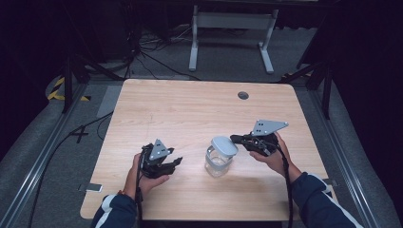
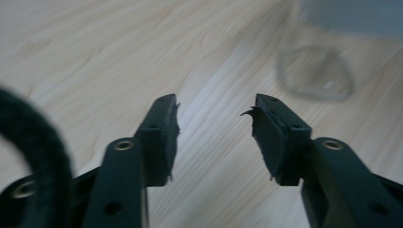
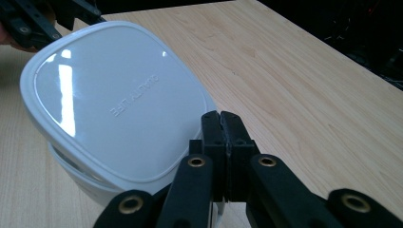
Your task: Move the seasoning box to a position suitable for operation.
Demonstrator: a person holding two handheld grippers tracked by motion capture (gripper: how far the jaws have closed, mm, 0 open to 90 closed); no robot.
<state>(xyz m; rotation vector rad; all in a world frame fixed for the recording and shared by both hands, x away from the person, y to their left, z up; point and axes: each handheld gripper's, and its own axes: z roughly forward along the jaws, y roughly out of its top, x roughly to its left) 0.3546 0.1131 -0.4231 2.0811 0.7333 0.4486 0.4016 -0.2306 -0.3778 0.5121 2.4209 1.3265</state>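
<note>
With the lid (image 3: pixel 114 104) pinched at its edge by the right gripper (image 3: pixel 222 124) and tilted over the jar (image 1: pixel 217 164) mid-table, while the left gripper (image 2: pixel 214 137) waits apart nearby, the unsteadied jar could be tipped.

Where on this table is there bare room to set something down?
The table's whole far half is bare, up to the small round grommet. The near strip is crowded: left gripper, clear container with its white lid, right gripper.
</note>
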